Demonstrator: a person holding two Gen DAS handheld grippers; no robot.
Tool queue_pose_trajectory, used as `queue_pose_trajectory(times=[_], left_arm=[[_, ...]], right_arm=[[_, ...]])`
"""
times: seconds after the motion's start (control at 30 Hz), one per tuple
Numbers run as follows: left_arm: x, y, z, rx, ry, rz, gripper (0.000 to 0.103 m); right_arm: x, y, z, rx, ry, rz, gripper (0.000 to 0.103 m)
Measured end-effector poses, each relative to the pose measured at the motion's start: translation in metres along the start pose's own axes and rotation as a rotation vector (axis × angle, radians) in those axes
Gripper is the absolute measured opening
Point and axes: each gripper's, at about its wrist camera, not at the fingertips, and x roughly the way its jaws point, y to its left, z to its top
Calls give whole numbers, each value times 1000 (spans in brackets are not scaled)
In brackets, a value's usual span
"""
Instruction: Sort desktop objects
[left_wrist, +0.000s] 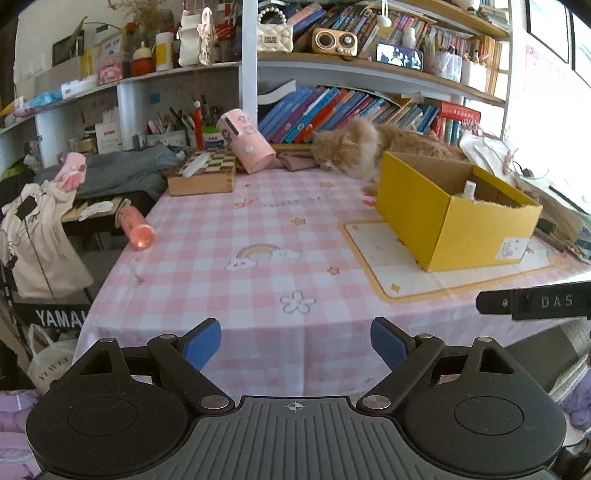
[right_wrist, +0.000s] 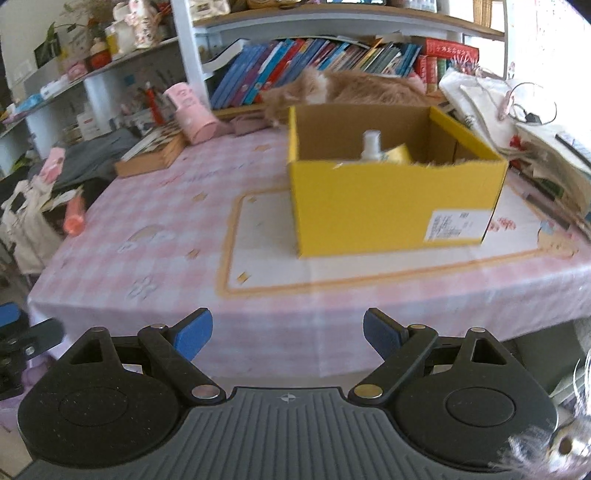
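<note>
Desktop objects are spread over a tabletop (left_wrist: 207, 258) covered in pink checked cloth. An open yellow cardboard box (left_wrist: 443, 218) stands on a pale mat at the right, with a white bottle (right_wrist: 370, 145) and a yellow packet (right_wrist: 397, 154) inside. An orange cat (left_wrist: 354, 147) lies just behind the box, in front of a row of books on the lower shelf. At the far left corner rests a wooden chessboard case (left_wrist: 205, 173), with a pink cylindrical container (left_wrist: 245, 142) tilted beside it. An orange-pink bottle (left_wrist: 135, 225) lies on its side at the tabletop's left edge.

Both grippers hover off the near edge with nothing between their blue pads. The left gripper (left_wrist: 295, 341) has its jaws spread wide, and the orange-pink bottle lies well ahead and to its left. The right gripper (right_wrist: 287, 334) also has its jaws released, facing the yellow box, which stands well apart from them.
</note>
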Motion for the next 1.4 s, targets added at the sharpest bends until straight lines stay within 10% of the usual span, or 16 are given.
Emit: queue_pose_trajectory(times=[1.4], left_arm=[[-5, 2, -19, 29, 105, -7, 98]], right_arm=[[-10, 35, -42, -31, 54, -16, 88]])
